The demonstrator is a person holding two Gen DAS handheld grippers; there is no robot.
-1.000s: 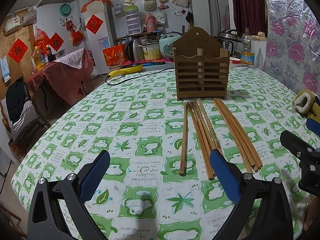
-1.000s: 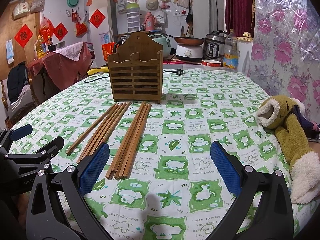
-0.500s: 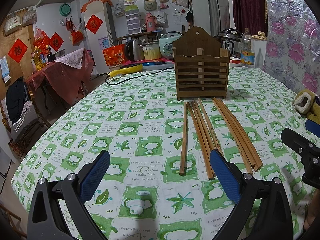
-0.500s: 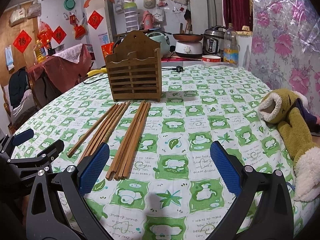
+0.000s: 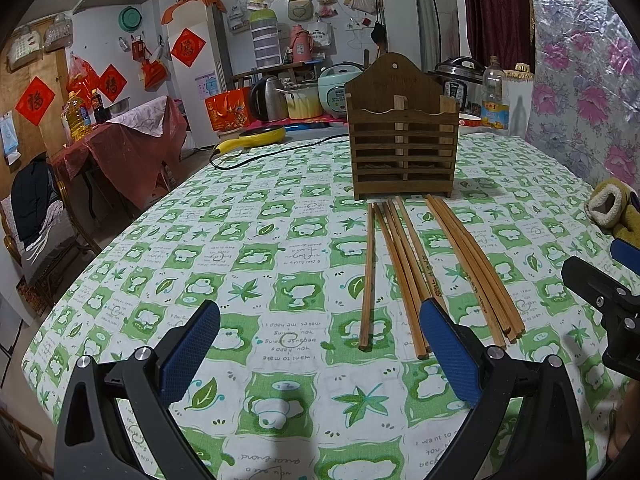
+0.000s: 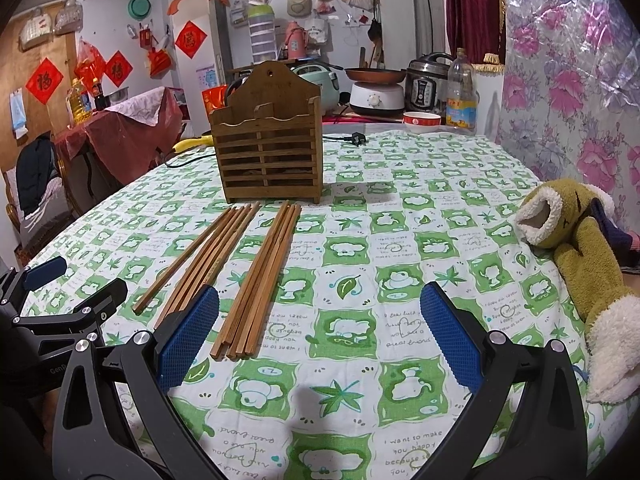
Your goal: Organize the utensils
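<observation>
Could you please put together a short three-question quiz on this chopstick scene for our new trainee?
1. True or false: the left gripper holds a chopstick.
2. The wooden holder stands: A) beyond the chopsticks; B) on its side; C) on the plush toy.
3. Fill in: both grippers, including the right gripper, have jaws that are ____.

Key: 1 false; 2 A; 3 open.

From the right wrist view, bare table (image 6: 360,420) lies under the right claw (image 6: 320,332), spread wide. Chopsticks (image 6: 260,276) lie at 11 o'clock, the wooden holder (image 6: 268,160) blocks 12 beyond them, and a plush toy (image 6: 580,264) crowds 3 o'clock.
</observation>
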